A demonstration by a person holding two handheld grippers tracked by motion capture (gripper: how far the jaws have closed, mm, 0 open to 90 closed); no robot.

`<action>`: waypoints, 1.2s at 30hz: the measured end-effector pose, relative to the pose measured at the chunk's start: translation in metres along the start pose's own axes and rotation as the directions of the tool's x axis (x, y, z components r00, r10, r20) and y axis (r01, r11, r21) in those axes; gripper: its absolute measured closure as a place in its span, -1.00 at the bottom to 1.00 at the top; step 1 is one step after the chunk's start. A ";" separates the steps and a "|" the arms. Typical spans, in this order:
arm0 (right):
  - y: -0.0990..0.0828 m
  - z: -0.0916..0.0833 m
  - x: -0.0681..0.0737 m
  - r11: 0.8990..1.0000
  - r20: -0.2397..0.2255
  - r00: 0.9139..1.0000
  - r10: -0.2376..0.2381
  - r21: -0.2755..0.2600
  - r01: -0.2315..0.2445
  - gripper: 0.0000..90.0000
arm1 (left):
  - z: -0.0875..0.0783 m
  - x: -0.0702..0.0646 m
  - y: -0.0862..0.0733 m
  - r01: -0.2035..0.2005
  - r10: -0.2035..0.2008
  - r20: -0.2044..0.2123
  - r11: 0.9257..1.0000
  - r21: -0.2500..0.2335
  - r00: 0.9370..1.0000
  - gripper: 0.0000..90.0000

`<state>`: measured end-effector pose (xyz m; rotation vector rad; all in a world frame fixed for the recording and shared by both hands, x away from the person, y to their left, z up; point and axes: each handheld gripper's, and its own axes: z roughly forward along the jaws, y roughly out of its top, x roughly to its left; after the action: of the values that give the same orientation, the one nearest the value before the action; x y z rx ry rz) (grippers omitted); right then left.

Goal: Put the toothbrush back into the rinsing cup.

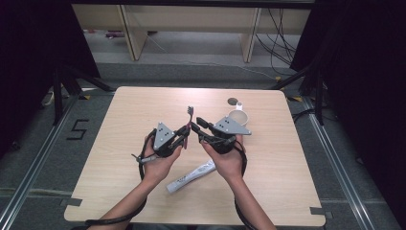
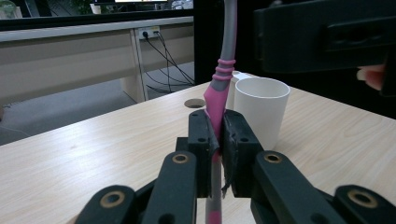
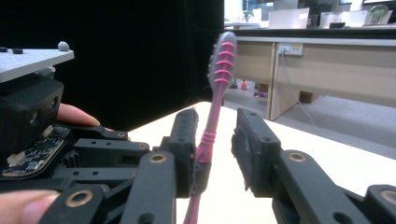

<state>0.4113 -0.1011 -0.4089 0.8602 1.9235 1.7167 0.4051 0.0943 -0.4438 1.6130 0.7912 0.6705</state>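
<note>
Surface: I see a light wooden table [image 1: 143, 105] | on it: white cup [image 1: 238, 117], white tube [image 1: 191, 176] | far edge: possibly a cable hole [image 1: 232, 101]

On the counter [image 1: 143, 110] the cup [image 1: 238, 117] stands beyond the right tool [image 1: 197, 128]; the tube [image 1: 191, 176] lies nearer, between the forearms; the toothbrush [image 1: 190, 115] rises between both tools.

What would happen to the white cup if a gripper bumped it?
The white cup would probably slide or tip easily: it looks thin-walled, empty and light, standing upright on the smooth wooden table. Being taller than wide, it might topple and then roll.
</note>
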 end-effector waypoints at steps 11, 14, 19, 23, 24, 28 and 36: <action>0.000 0.003 -0.002 0.999 0.003 1.000 0.031 0.018 -0.031 0.65 | 0.001 -0.007 0.002 -0.011 0.011 0.019 1.000 -0.001 1.000 0.83; 0.000 0.004 -0.002 0.999 0.004 0.999 0.033 0.012 -0.033 0.70 | 0.002 -0.009 0.002 -0.011 0.011 0.025 1.000 -0.001 1.000 0.83; -0.001 0.005 -0.003 1.000 0.008 1.000 0.013 0.006 -0.013 0.85 | 0.002 -0.009 0.001 -0.012 0.012 0.027 1.000 0.002 1.000 0.83; 0.000 0.004 -0.002 1.000 0.004 1.000 0.027 0.016 -0.027 0.86 | 0.002 -0.009 0.001 -0.019 0.018 0.029 1.000 0.003 0.999 0.83; 0.000 0.004 -0.002 0.999 -0.003 0.999 0.033 0.016 -0.033 0.86 | 0.002 -0.010 0.001 -0.017 0.017 0.031 1.000 0.002 0.999 0.82; 0.001 0.003 -0.001 0.999 0.008 1.000 0.029 0.017 -0.029 0.87 | 0.003 -0.009 0.003 -0.059 0.059 0.039 0.998 -0.004 0.998 0.80; 0.008 -0.004 -0.008 1.000 0.047 0.999 0.021 -0.008 -0.021 0.87 | 0.002 -0.005 -0.006 -0.102 0.098 0.059 0.993 0.061 0.993 0.34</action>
<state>0.4163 -0.1090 -0.4012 0.9125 1.8827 1.6999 0.4027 0.0896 -0.4501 1.7312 0.7007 0.6735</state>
